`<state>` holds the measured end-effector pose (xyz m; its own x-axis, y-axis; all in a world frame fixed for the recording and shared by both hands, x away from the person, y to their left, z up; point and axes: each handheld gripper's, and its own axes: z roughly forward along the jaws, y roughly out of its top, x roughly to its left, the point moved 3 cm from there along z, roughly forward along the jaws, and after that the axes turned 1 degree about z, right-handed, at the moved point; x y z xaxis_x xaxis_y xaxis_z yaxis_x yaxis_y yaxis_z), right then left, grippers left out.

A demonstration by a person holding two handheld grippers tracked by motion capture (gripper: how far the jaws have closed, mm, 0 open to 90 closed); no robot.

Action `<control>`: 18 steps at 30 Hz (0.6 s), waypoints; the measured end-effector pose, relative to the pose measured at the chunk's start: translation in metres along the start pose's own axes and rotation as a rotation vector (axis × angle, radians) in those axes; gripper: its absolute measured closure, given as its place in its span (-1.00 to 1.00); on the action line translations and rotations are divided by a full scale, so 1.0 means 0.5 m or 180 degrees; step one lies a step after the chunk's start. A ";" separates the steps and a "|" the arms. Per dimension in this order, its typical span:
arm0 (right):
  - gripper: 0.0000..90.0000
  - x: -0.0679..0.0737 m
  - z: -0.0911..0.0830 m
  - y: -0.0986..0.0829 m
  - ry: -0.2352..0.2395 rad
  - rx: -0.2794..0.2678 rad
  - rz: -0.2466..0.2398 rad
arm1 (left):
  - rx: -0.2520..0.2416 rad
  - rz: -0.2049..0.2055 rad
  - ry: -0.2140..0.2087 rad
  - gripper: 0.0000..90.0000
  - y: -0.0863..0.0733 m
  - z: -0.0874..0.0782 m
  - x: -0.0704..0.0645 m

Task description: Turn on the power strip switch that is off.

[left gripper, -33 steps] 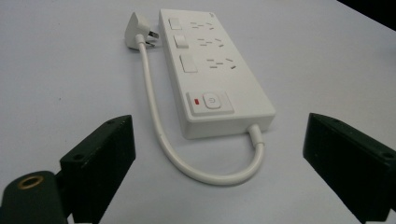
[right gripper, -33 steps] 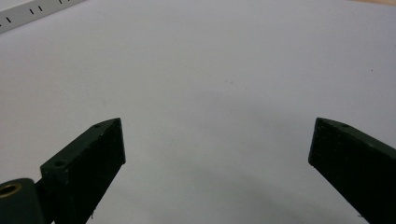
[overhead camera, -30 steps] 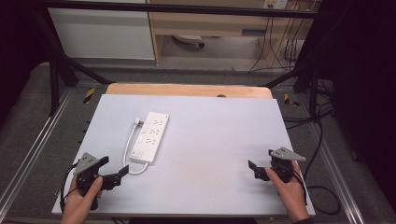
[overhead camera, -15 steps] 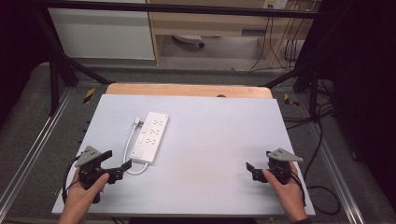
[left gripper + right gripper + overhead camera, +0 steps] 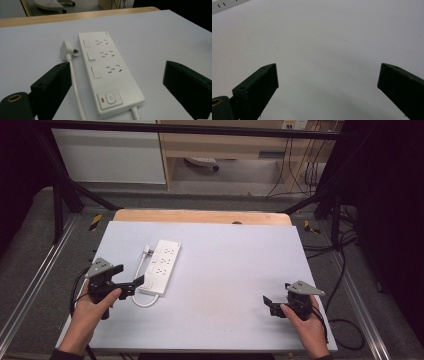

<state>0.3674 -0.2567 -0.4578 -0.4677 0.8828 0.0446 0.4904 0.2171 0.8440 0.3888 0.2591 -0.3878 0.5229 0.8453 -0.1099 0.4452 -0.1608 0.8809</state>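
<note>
White plastic power strip (image 5: 161, 266) lies flat on the left half of the table (image 5: 240, 270), switch end facing the left hand-held gripper (image 5: 131, 284), whose jaws stand apart just short of it, apparently lined up for a grasp. Its plug (image 5: 66, 49) rests loose beside it. The right hand-held gripper (image 5: 268, 301) hovers well apart over bare table, jaws also spread, holding nothing.

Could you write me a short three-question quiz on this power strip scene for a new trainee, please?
1. True or false: the left gripper is shut on the power strip.
2. What lies beside the strip's row of switches? A) a white plug B) a screwdriver C) a mug
3. What surface lies below the right gripper?

Key:
1. False; its fingers stand wide apart near the strip's switch end, clamping nothing.
2. A, the white plug.
3. Bare white table; it is open too.
</note>
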 end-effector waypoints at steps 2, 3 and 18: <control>-0.92 0.000 0.002 0.000 0.0002 0.0011 0.0032 | -0.0004 0.0027 -0.0016 -0.81 0.010 0.005 -0.002; -0.92 0.001 0.004 0.000 0.0003 0.0019 0.0032 | -0.0008 0.0023 -0.0041 -0.81 0.014 0.008 -0.003; -0.91 0.005 0.008 0.000 -0.0001 0.0032 0.0011 | 0.0009 -0.0006 -0.0040 -0.80 0.061 0.062 0.010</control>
<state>0.3692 -0.2531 -0.4596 -0.4657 0.8837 0.0472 0.4994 0.2184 0.8384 0.4275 0.2424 -0.3756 0.5311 0.8391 -0.1174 0.4482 -0.1606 0.8794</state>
